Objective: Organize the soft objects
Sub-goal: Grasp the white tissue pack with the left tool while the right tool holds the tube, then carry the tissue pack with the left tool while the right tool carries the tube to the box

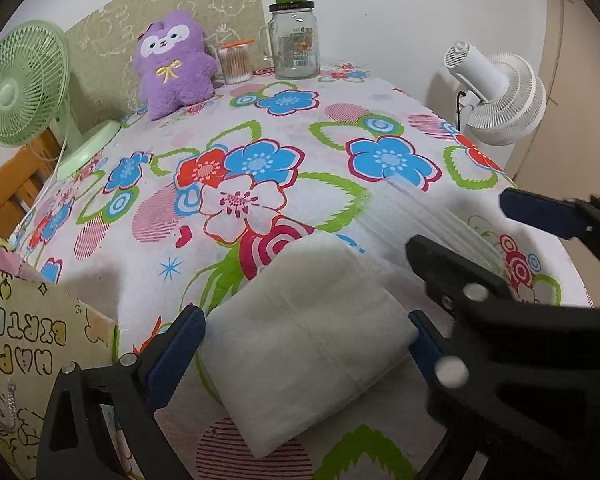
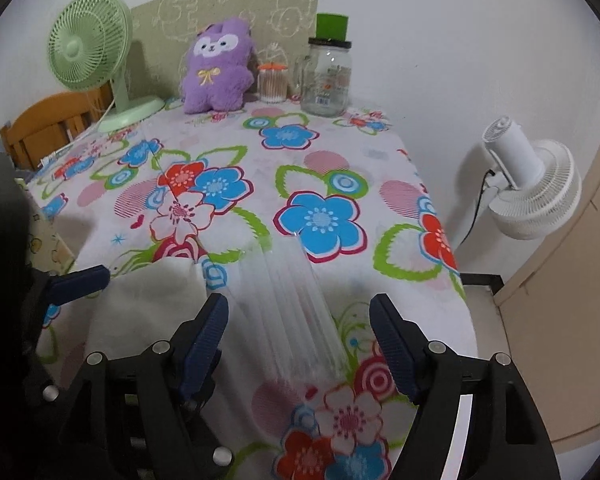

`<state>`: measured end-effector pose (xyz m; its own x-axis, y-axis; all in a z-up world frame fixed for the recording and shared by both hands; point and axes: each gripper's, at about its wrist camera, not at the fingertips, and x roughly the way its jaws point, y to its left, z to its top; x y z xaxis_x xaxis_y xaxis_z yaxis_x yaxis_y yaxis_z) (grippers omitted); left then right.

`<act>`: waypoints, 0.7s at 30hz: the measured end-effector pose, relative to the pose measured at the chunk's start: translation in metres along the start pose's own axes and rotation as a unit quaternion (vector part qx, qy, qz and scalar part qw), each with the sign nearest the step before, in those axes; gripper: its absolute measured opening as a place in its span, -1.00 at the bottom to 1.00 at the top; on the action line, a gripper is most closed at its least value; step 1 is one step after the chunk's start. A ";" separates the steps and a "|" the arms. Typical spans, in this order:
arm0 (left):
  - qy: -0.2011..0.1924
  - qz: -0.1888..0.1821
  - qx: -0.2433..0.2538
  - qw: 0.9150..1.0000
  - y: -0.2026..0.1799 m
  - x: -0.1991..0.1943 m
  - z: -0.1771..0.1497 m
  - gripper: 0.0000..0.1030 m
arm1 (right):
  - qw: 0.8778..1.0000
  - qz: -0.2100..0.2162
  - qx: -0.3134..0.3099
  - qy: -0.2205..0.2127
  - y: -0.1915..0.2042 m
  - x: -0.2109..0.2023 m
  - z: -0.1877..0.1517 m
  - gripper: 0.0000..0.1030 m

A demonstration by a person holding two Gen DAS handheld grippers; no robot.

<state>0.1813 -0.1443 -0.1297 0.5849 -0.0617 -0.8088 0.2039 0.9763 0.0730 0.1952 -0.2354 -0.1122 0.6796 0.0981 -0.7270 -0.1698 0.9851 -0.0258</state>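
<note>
White and folded, the soft pad (image 1: 312,344) lies on the flowered tablecloth (image 1: 260,128) at the near end of the table, and the left wrist view shows it whole, sitting between the blue pads of the left gripper (image 1: 306,334). Those jaws stand wide; the pads sit right at the pad's two edges, and it cannot be told whether they touch it. The right wrist view catches only a corner of the same soft pad (image 2: 148,304) at its left edge, with one blue fingertip of the left gripper (image 2: 80,280) beside it. What that view shows best is a clear, ribbed plastic packet (image 2: 288,312) lying on the cloth between the spread jaws of the right gripper (image 2: 300,336), whose pads stand apart from it on both sides, gripping nothing. In the left view the packet (image 1: 440,216) is only a faint sheen, partly behind the right gripper (image 1: 460,232). Only the left view shows the yellow printed paper bag (image 1: 32,332) at the table's near left corner. Both views show the purple plush toy (image 2: 216,68), glass jar (image 2: 326,76), cotton swab tub (image 2: 273,82), green fan (image 2: 90,42) and white fan (image 2: 536,192) at the far end and side.
</note>
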 end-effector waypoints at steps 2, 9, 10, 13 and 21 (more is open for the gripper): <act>0.000 -0.002 -0.002 1.000 0.001 0.000 0.000 0.87 | 1.000 0.006 0.000 0.009 -0.001 0.008 0.002 0.47; -0.007 -0.012 -0.002 1.000 -0.001 -0.005 -0.004 0.60 | 0.999 0.023 0.014 0.035 -0.007 0.030 0.001 0.47; -0.008 -0.015 -0.001 1.000 -0.002 -0.005 -0.004 0.56 | 0.999 0.023 0.019 0.041 -0.008 0.034 0.001 0.45; -0.011 -0.017 0.007 1.000 -0.007 -0.008 -0.005 0.36 | 0.999 0.020 0.018 0.041 -0.006 0.034 0.000 0.06; -0.019 -0.002 0.020 1.000 -0.010 -0.013 -0.006 -0.42 | 0.999 0.030 0.016 0.037 0.000 0.026 -0.004 -0.71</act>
<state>0.1667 -0.1524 -0.1233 0.6130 -0.0740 -0.7866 0.2366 0.9671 0.0934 0.2098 -0.2336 -0.1340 0.6139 0.1467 -0.7756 -0.1841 0.9821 0.0400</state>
